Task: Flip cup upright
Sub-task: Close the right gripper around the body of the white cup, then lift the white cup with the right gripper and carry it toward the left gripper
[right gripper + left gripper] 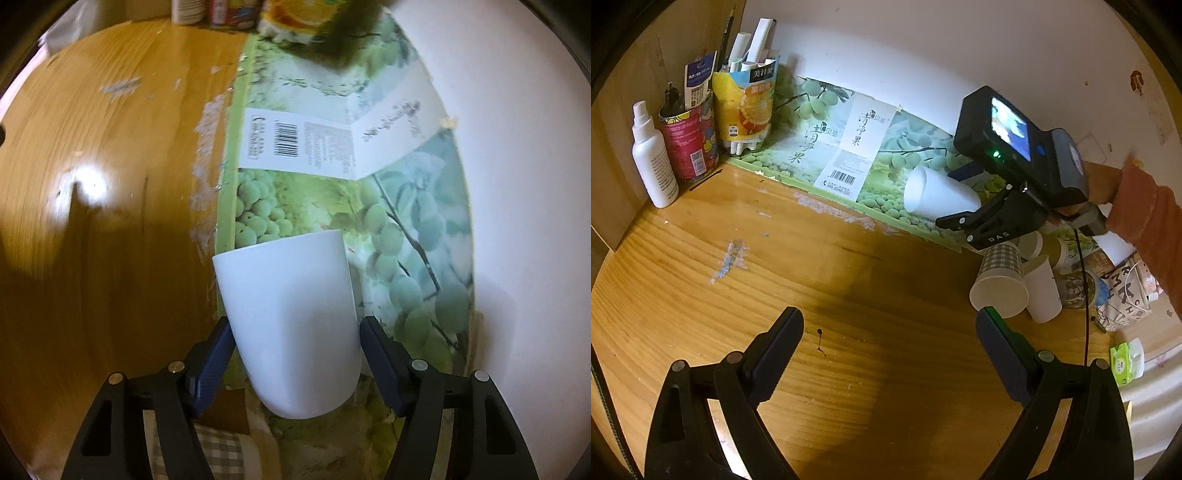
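Observation:
A plain white cup (291, 321) is held in my right gripper (295, 332), whose blue pads press on both its sides. The cup lies sideways in the air above the green fruit-print box, with one end pointing away from the camera. In the left wrist view the same cup (934, 194) sticks out to the left of the right gripper (964, 221), tilted near horizontal, its round end facing left. My left gripper (890, 332) is open and empty, low over the wooden table (775, 258).
A green fruit-print box (827, 147) lies flat along the white wall. A spray bottle (652, 158), a pen tin (689, 144) and a cut carton of pens (746, 107) stand at the back left. Several paper cups (1001, 280) and clutter lie at the right.

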Demonstrator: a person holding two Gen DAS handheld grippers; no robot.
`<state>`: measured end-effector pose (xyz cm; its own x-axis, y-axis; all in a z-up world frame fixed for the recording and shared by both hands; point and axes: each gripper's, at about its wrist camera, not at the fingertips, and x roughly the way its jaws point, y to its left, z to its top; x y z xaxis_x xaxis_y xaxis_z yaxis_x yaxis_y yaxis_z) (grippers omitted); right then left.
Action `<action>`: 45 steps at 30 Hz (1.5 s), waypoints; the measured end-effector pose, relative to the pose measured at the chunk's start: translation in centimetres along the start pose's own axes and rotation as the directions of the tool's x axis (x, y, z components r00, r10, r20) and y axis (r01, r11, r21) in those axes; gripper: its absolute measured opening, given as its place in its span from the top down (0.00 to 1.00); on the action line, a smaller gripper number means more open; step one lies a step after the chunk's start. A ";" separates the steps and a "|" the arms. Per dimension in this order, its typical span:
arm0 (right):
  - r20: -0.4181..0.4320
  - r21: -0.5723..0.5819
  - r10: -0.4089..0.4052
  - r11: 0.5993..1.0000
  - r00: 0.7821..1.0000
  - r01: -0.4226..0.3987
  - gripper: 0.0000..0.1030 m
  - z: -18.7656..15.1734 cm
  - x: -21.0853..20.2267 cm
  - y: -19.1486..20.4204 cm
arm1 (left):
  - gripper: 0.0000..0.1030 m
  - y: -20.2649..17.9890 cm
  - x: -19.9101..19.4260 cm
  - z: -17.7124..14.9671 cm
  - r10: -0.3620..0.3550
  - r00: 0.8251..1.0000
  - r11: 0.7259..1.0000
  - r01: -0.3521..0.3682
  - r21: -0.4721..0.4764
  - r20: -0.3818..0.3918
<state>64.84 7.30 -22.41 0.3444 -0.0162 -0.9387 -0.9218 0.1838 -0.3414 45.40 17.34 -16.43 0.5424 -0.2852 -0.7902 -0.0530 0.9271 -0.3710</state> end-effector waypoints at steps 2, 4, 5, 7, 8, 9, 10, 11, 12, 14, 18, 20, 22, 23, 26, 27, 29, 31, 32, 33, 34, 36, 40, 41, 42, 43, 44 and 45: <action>-0.004 0.039 -0.011 0.999 1.000 0.011 0.33 0.1 -0.6 -0.1 | 0.07 0.0 0.0 0.1 -0.002 1.000 1.000 0.002 -0.002 -0.002; 0.003 0.085 -0.015 0.996 1.000 0.014 0.33 0.2 -1.6 0.2 | 0.07 -0.1 0.0 0.2 -0.004 1.000 1.000 0.004 -0.001 -0.003; 0.014 0.115 -0.014 0.993 1.000 0.012 0.33 0.6 -2.4 0.6 | 0.07 -0.1 -0.1 0.2 -0.005 1.000 1.000 0.005 0.001 -0.004; 0.030 0.150 -0.013 0.989 0.999 0.009 0.33 0.5 -3.5 1.1 | 0.07 -0.3 -0.2 0.1 -0.008 1.000 1.000 0.008 0.012 -0.005; 0.036 0.173 -0.022 0.985 0.999 0.016 0.33 0.5 -4.1 1.4 | 0.07 -0.5 -0.3 0.1 -0.007 1.000 1.000 0.007 0.018 -0.006; 0.042 0.186 -0.022 0.982 0.999 0.014 0.33 0.4 -4.6 1.7 | 0.07 -0.6 -0.4 0.1 -0.007 1.000 1.000 0.007 0.023 -0.006; 0.048 0.201 -0.020 0.980 0.999 0.010 0.33 0.3 -5.0 2.1 | 0.07 -0.8 -0.5 0.0 -0.010 1.000 1.000 0.010 0.029 -0.006; 0.055 0.224 -0.013 0.975 0.998 0.001 0.33 0.3 -5.4 2.5 | 0.07 -0.9 -0.7 0.0 -0.014 1.000 0.999 0.014 0.034 -0.007; 0.060 0.237 -0.007 0.972 0.998 -0.007 0.33 0.3 -5.7 2.8 | 0.07 -1.1 -0.9 -0.1 -0.019 1.000 0.999 0.019 0.041 -0.007; 0.077 0.268 0.006 0.963 0.997 -0.027 0.33 -0.3 -6.3 3.6 | 0.07 -1.3 -1.2 -0.4 -0.023 1.000 0.998 0.024 0.056 -0.008; 0.106 0.341 0.029 0.938 0.994 -0.064 0.33 -1.0 -7.4 5.0 | 0.07 -1.6 -1.8 -1.1 -0.009 1.000 0.996 0.011 0.084 -0.018; 0.121 0.399 0.049 0.912 0.991 -0.094 0.33 -1.6 -8.0 5.6 | 0.07 -1.8 -1.9 -1.4 -0.002 0.999 0.996 0.005 0.092 -0.033; 0.129 0.438 0.064 0.892 0.990 -0.114 0.33 -2.1 -8.3 6.1 | 0.07 -1.9 -2.2 -1.7 0.011 0.999 0.995 -0.006 0.099 -0.044; 0.137 0.467 0.070 0.875 0.988 -0.127 0.33 -2.5 -8.5 6.3 | 0.07 -2.0 -2.3 -1.8 0.016 0.999 0.995 -0.011 0.103 -0.048; 0.161 0.553 0.091 0.817 0.983 -0.166 0.33 -3.7 -8.8 6.6 | 0.07 -2.1 -2.6 -2.1 0.027 0.998 0.994 -0.021 0.110 -0.055; 0.163 0.570 0.092 0.804 0.982 -0.170 0.33 -4.2 -9.0 6.8 | 0.07 -2.1 -2.8 -2.2 0.022 0.998 0.994 -0.016 0.108 -0.054; 0.178 0.604 0.096 0.775 0.979 -0.186 0.33 -5.3 -9.5 7.2 | 0.07 -2.2 -3.1 -2.4 0.006 0.999 0.995 -0.001 0.104 -0.047; 0.198 0.642 0.112 0.736 0.974 -0.215 0.33 -6.6 -10.0 7.6 | 0.07 -2.4 -3.5 -2.7 -0.004 0.999 0.994 0.008 0.108 -0.037; 0.206 0.660 0.119 0.716 0.971 -0.228 0.33 -7.3 -10.3 7.9 | 0.07 -2.5 -3.7 -2.8 -0.006 0.999 0.994 0.010 0.111 -0.033; 0.211 0.668 0.120 0.707 0.970 -0.232 0.33 -7.7 -10.5 8.2 | 0.07 -2.7 -3.9 -2.9 -0.009 1.000 0.994 0.012 0.113 -0.028; 0.216 0.675 0.118 0.699 0.969 -0.236 0.33 -8.2 -10.8 8.4 | 0.07 -2.9 -4.1 -3.0 -0.014 1.000 0.993 0.016 0.114 -0.023; 0.229 0.692 0.119 0.678 0.966 -0.248 0.33 -9.2 -11.4 9.0 | 0.07 -3.3 -4.3 -3.2 -0.018 1.000 0.993 0.020 0.119 -0.018; 0.263 0.737 0.127 0.613 0.956 -0.284 0.32 -11.5 -12.7 10.0 | 0.07 -4.4 -4.8 -3.6 -0.004 1.000 0.990 0.006 0.144 -0.014; 0.270 0.745 0.128 0.600 0.954 -0.291 0.33 -12.0 -13.0 10.2 | 0.07 -4.7 -4.8 -3.7 -0.001 1.000 0.989 0.004 0.148 -0.015; 0.274 0.752 0.130 0.588 0.953 -0.297 0.32 -12.4 -13.2 10.5 | 0.07 -4.9 -4.9 -3.9 -0.001 1.000 0.989 0.004 0.151 -0.016; 0.274 0.760 0.130 0.578 0.953 -0.297 0.32 -12.8 -13.5 10.7 | 0.07 -5.2 -4.9 -4.0 -0.002 1.000 0.988 0.005 0.153 -0.018; 0.276 0.774 0.124 0.559 0.953 -0.297 0.32 -13.6 -13.9 11.1 | 0.07 -5.4 -4.9 -4.2 -0.002 1.000 0.988 0.005 0.155 -0.019; 0.285 0.783 0.124 0.541 0.951 -0.305 0.32 -14.2 -14.2 11.4 | 0.07 -5.8 -5.0 -4.4 -0.002 1.000 0.987 0.005 0.158 -0.020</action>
<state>46.91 -4.30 -13.65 0.2635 0.2872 -0.9209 -0.4646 0.8744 0.1397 39.29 12.32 -12.49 0.5253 -0.2916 -0.7994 0.0824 0.9525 -0.2933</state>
